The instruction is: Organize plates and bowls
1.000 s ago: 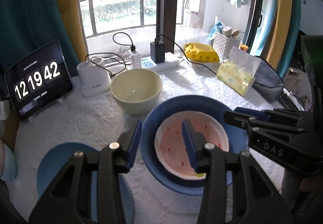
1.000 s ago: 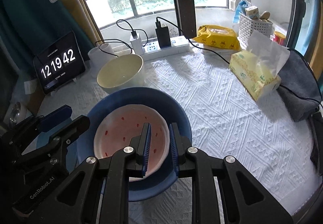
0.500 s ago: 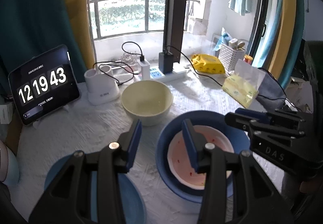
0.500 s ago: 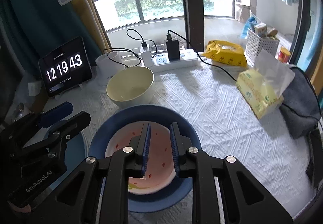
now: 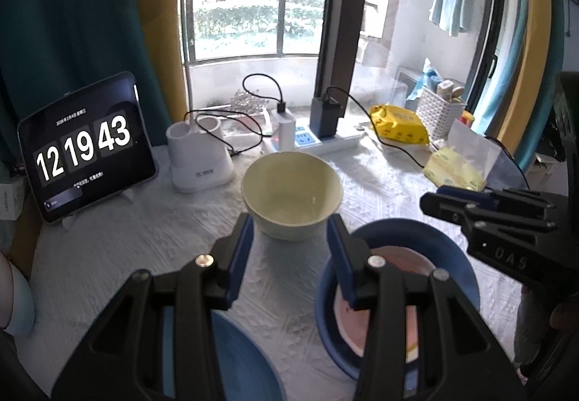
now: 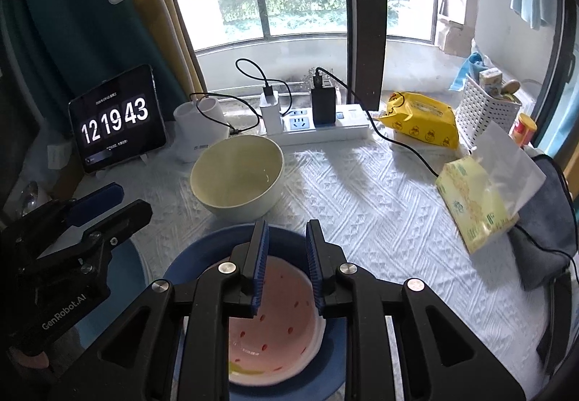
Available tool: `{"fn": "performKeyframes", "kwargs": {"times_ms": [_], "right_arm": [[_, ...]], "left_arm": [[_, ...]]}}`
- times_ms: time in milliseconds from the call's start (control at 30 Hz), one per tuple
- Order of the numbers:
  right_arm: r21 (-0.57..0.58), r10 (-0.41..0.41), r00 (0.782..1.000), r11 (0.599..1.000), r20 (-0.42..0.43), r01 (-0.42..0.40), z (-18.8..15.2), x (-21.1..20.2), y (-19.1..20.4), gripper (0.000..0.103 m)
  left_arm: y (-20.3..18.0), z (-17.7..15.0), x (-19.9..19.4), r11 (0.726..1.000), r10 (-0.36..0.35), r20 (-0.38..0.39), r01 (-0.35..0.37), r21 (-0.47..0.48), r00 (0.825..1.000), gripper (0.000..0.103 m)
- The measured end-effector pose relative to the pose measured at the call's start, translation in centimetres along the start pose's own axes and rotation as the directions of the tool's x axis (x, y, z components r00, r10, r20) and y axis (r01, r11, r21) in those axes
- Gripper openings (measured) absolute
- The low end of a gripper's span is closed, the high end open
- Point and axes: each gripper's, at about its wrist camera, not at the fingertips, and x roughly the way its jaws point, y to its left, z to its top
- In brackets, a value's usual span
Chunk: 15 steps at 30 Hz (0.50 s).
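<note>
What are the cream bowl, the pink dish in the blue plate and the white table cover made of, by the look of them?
The cream bowl looks like glazed ceramic: thick rim, glossy highlights inside. The pink dish and the blue plate under it also look like glazed ceramic or melamine; smooth and faintly shiny, but I cannot tell which. The table cover looks like woven or quilted fabric, matte with a raised diamond pattern.

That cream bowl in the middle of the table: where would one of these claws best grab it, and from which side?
Probably by the rim. The cream bowl stands upright and open, apart from the blue plate, and looks too wide to span. One finger would go inside and one outside the wall on the near side, coming down from above. The left claw already points at that near rim.
</note>
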Motion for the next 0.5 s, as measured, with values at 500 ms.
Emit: {"fn": "performKeyframes", "kwargs": {"times_ms": [500], "right_arm": [[0.024, 0.037, 0.998, 0.999, -0.047, -0.036, 2.3, 4.6, -1.8, 0.023]], "left_arm": [[1.1, 1.2, 4.6, 0.999, 0.026, -0.047, -0.028, -0.025, 0.999, 0.044]]}}
